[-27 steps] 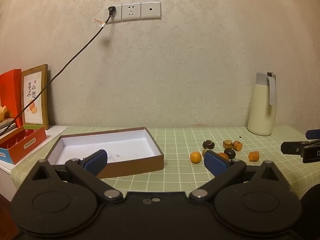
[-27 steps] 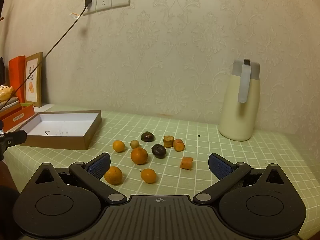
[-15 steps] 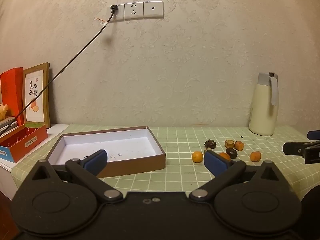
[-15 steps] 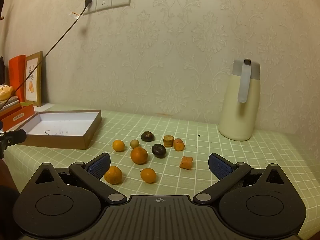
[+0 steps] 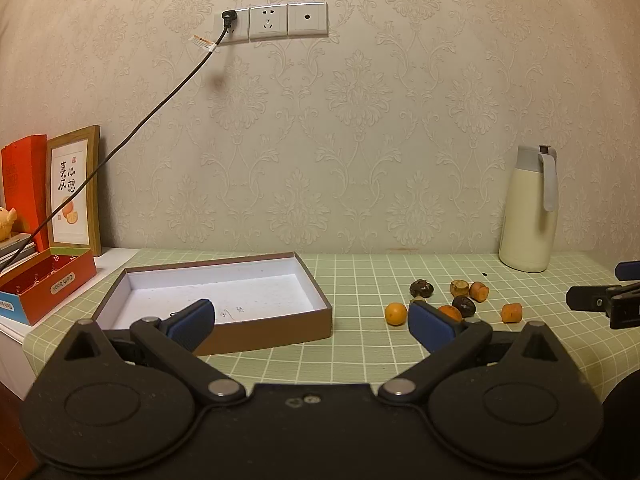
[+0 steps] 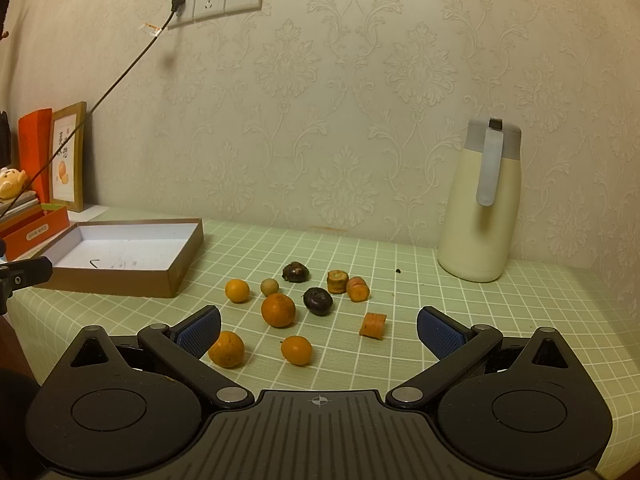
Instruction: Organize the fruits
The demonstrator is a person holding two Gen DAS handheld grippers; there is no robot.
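Beside the empty box [image 6: 120,256], toward the jug, fruits [image 6: 278,310] lie scattered on the worktop, unchanged from a moment ago; left gripper [image 5: 310,322] and right gripper [image 6: 318,328] remain spread, holding nothing—sorting hasn't begun.

Two grippers, jaws wide, held side by side.
The left gripper [image 5: 310,320] and right gripper [image 6: 318,326] both tilt slightly downward, blue pads [image 6: 436,330] spread, gripping nothing.

left gripper [image 5: 310,322] gapes above the table; open box [image 5: 224,300] left, perhaps 7 fruits [image 5: 448,300] right.
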